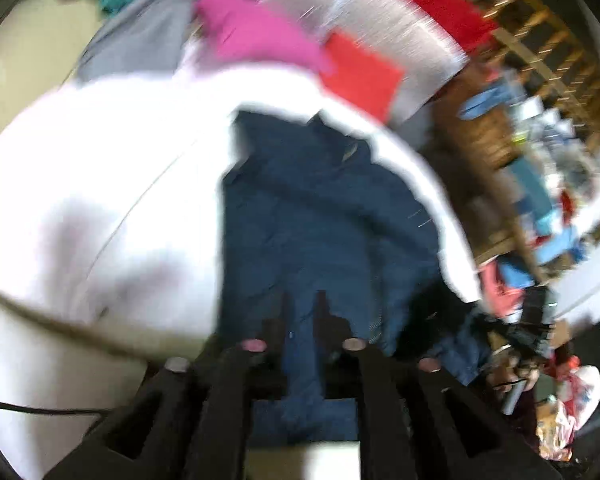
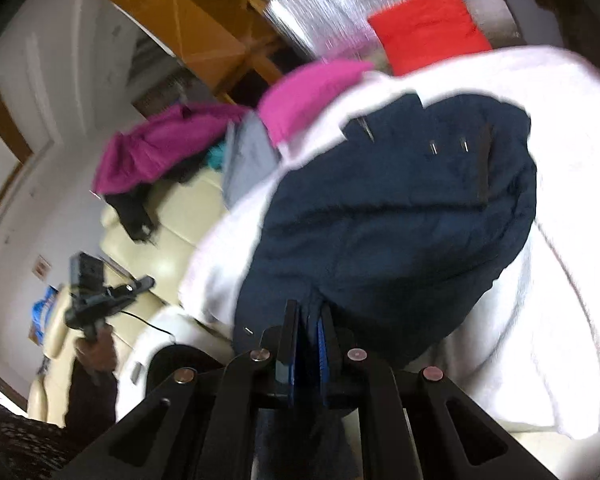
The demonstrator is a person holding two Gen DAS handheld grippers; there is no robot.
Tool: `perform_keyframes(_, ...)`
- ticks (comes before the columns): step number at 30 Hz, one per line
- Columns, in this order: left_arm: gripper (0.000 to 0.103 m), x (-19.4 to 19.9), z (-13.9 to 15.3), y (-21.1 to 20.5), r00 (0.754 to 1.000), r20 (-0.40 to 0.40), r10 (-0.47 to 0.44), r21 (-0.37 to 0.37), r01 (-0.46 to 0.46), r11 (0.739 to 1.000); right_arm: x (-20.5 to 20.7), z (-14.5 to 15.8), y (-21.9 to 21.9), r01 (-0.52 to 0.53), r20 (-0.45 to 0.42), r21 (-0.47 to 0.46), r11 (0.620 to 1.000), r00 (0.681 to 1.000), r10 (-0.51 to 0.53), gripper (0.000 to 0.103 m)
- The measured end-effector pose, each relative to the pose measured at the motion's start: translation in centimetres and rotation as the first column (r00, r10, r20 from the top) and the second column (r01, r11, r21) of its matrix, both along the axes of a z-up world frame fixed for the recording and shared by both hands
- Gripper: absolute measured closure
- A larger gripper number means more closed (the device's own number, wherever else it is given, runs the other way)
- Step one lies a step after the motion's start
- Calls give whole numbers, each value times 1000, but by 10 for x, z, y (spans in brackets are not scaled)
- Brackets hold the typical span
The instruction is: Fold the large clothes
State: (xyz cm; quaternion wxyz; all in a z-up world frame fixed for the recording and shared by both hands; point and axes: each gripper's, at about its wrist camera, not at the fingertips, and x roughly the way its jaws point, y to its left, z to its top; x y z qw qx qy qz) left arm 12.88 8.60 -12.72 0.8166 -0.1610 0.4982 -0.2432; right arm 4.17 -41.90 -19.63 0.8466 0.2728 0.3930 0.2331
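A large navy blue garment point(image 1: 320, 208) lies bunched on a white cover point(image 1: 100, 168). My left gripper point(image 1: 303, 304) is shut on an edge of the navy garment, with fabric pinched between the black fingers. In the right wrist view my right gripper point(image 2: 309, 312) is shut on another edge of the same navy garment point(image 2: 400, 216), which spreads out ahead over the white cover point(image 2: 560, 200). The left gripper point(image 2: 100, 296) also shows in the right wrist view at the far left, held by a hand. Both views are blurred by motion.
A pink cloth point(image 1: 256, 32), a red cloth point(image 1: 360, 72) and a grey cloth point(image 1: 140, 36) lie beyond the navy garment. A silver sheet point(image 2: 340, 4) and a wooden frame point(image 2: 188, 12) stand behind. A magenta garment point(image 2: 160, 144) lies on a cream sofa point(image 2: 140, 236). Cluttered shelves point(image 1: 540, 120) stand at right.
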Motion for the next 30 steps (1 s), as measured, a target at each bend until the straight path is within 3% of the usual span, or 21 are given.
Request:
perform_keyframes(3, 41, 1, -44, -11, 991, -134, 29, 104, -16, 994, -3, -21, 2, -2, -48, 8, 1000, 999, 3, 94)
perform_keyframes(6, 37, 8, -82, -25, 964, -252, 88, 178, -44, 983, -11, -27, -8, 16, -51, 17, 1000, 999, -16, 94)
perform_keyframes(9, 28, 16, -108, -41, 948, -287, 135, 272, -55, 961, -19, -37, -18, 46, -77, 22, 999, 996, -44, 94)
perform_keyframes(15, 27, 25, -154, -66, 922, -348, 171, 385, -26, 923, -28, -65, -26, 84, -183, -55, 995, 979, -92, 91)
perform_keyframes(18, 27, 23, -158, -74, 935, -312, 171, 411, -30, 911, -33, -77, -35, 104, -235, -85, 991, 964, -122, 86)
perform_keyframes(20, 27, 21, -158, -80, 947, -276, 165, 426, -33, 904, -35, -87, -43, 136, -280, -116, 984, 946, -163, 70)
perform_keyframes(22, 26, 19, -162, -83, 950, -264, 169, 420, -45, 906, -39, -97, -52, 170, -310, -148, 974, 928, -209, 32)
perform_keyframes(27, 26, 12, -167, -91, 960, -231, 157, 421, -47, 906, -27, -125, -57, 170, -392, -226, 959, 885, -250, 29)
perform_keyframes(30, 26, 4, -170, -103, 966, -235, 107, 394, -6, 919, -19, -133, -57, 164, -406, -218, 962, 881, -242, 30)
